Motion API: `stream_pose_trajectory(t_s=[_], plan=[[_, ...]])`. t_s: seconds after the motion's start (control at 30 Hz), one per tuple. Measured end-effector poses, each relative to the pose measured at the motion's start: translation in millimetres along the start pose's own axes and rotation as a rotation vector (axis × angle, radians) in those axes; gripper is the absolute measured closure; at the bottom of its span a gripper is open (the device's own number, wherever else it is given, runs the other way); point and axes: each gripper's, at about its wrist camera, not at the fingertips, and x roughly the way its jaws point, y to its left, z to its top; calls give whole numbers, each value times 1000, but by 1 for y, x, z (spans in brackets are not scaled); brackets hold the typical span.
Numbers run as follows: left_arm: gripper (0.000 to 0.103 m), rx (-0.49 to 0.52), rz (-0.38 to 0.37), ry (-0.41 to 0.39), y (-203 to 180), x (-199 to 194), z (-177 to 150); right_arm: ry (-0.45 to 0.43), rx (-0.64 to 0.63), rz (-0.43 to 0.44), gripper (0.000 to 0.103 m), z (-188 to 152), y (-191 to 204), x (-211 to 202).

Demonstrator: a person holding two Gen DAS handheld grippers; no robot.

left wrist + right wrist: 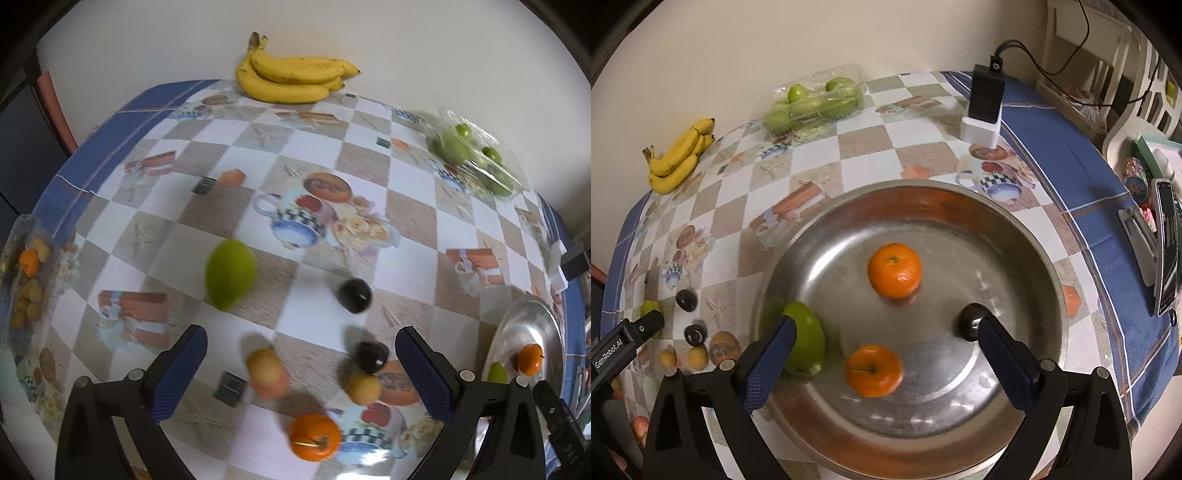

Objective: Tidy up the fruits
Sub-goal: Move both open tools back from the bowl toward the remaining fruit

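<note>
Checkered tabletop (306,155) fruit is scattered; both claws (left claw (301,363), right claw (886,349)) are held wide, empty. Round orange tangerine (314,437) could be nudged rolling.

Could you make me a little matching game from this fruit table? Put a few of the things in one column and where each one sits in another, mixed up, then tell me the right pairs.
Things
1. bananas
2. green fruits in the clear plastic tray
3. two oranges
4. black charger block

Places
A. inside the metal bowl
B. on a white stand on the blue edge of the cloth
C. by the wall, at the far left corner in the right wrist view
D. by the wall, between the bananas and the charger

Pairs: 1-C, 2-D, 3-A, 4-B
</note>
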Motion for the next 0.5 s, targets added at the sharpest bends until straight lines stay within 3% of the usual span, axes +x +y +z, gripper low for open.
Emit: stream_pose_trajectory(t_s=[0.2, 0.5], plan=[[0, -3, 25, -31, 24, -7, 7, -32, 20, 43, 4, 2, 15, -9], [0, -49, 32, -75, 58, -21, 12, -46, -52, 134, 4, -2, 61, -17]])
